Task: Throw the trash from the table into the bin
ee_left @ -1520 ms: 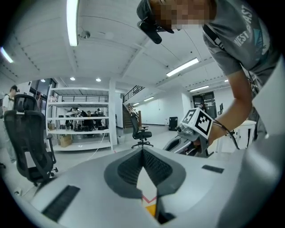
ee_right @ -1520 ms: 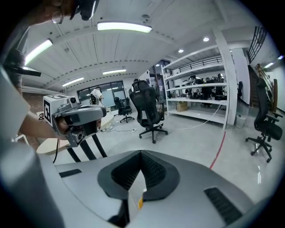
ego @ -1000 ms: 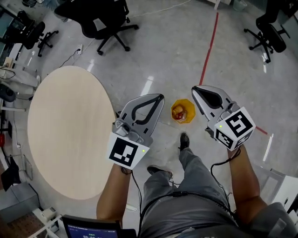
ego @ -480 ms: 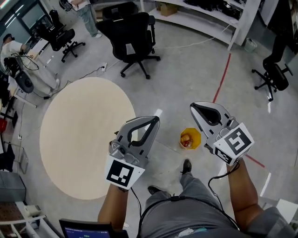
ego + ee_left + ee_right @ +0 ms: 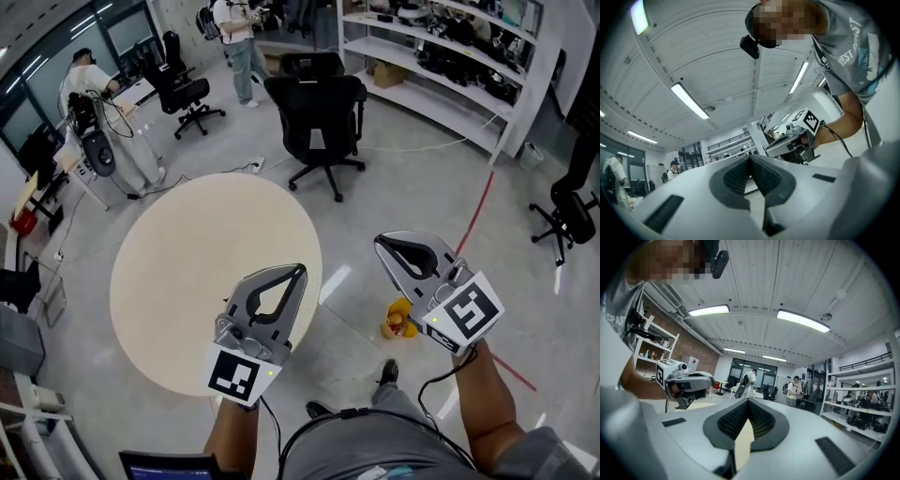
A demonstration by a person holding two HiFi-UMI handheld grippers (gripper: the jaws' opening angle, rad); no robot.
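A small yellow bin with red and yellow trash inside stands on the floor, partly hidden behind my right gripper. The round beige table to its left shows a bare top. My left gripper hovers over the table's right edge, its jaws shut with nothing between them. The right gripper is held above the floor near the bin, also shut and empty. In the left gripper view the pads meet and the other gripper shows beyond. In the right gripper view the pads meet too.
A black office chair stands just behind the table. White shelving runs along the back right, and a red floor line leads toward the bin. People stand at desks at the back left. My foot is near the bin.
Both grippers have risen, still shut, and the head view has tipped up. The bin now sits lower in view, half behind the right gripper, and more of the room shows.
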